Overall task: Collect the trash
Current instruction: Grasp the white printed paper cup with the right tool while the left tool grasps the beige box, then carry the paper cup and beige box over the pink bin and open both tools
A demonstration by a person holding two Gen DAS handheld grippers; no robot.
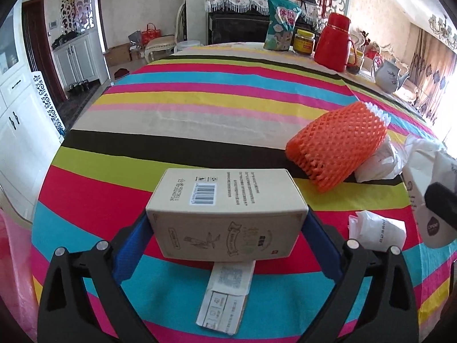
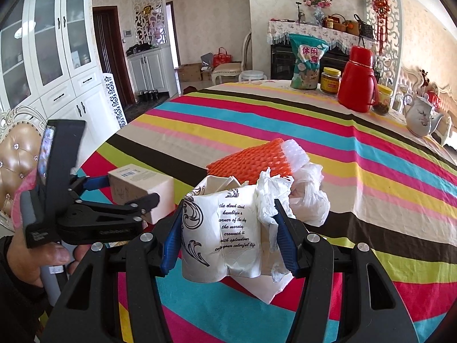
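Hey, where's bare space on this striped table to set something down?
Free: the wide striped middle between the cardboard box and the red thermos. Crowded: the near right, around the orange foam net, white plastic bag and paper cup.

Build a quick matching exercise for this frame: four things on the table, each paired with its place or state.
Things:
1. box
2. paper cup
3. orange net
4. red flask

States:
A. upright at the table's far end
B. between the left gripper's wide jaws
C. crumpled, clamped in the right gripper
D. lying on its side beside white wrappers

Pairs: 1-B, 2-C, 3-D, 4-A
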